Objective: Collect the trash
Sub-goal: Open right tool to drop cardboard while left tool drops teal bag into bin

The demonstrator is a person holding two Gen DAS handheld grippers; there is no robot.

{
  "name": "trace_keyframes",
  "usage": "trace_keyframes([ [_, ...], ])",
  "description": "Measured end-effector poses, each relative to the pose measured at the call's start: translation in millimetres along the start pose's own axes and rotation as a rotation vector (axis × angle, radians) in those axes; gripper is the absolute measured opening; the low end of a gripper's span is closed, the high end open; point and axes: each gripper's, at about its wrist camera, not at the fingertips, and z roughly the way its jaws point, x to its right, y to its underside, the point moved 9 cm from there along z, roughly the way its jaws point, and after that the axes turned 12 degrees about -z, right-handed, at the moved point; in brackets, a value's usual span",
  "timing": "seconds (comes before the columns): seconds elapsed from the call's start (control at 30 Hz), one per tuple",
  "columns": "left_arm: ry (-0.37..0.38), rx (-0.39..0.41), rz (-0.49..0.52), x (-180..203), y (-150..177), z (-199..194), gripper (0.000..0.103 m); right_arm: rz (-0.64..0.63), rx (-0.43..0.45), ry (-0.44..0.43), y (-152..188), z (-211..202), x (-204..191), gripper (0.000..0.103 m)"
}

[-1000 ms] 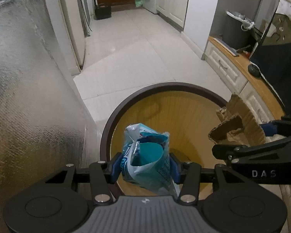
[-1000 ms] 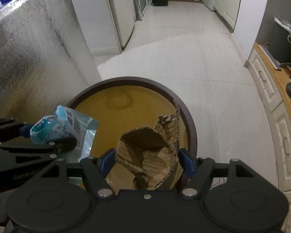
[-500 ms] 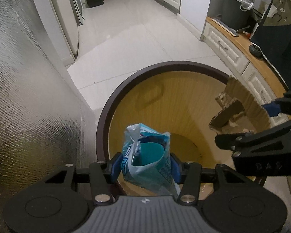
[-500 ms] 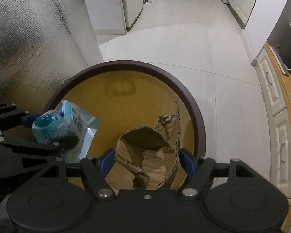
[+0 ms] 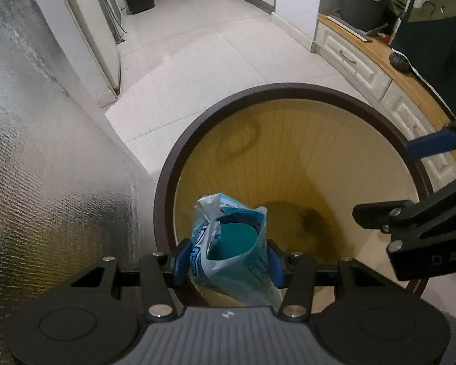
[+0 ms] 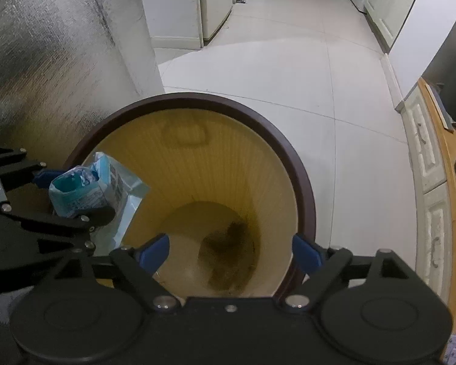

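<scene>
Below my left gripper (image 5: 227,263), pinching the blue wrapper (image 5: 232,251), sits the bin (image 5: 288,89). My right gripper (image 6: 230,251) is spreading, nothing between. I'd centre over the opening, then release.

Bin (image 5: 167,182): dark brown rim, smooth with a satin sheen; inner wall yellow, finely ribbed, matt, looks like plastic. Packet (image 5: 237,243): thin crinkled plastic film, glossy, printed blue and white. Panel (image 5: 45,152) beside the bin: embossed silver foil, reflective, dimpled texture. Floor (image 6: 288,60): pale tiles, smooth, slight gloss. Counter (image 5: 404,73): wood-look top, smooth.
</scene>
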Motion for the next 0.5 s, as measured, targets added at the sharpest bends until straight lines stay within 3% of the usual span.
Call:
trace_keyframes([
  [0.3, 0.023, 0.005, 0.015, 0.9, 0.1, -5.2, 0.053, -0.004, 0.008, 0.041, -1.2, -13.6, 12.5, 0.092],
  [0.5, 0.015, 0.023, 0.03, 1.5, -0.2, -15.6, 0.074, 0.012, 0.011, 0.048, 1.6, -17.0, 15.7, 0.092],
])
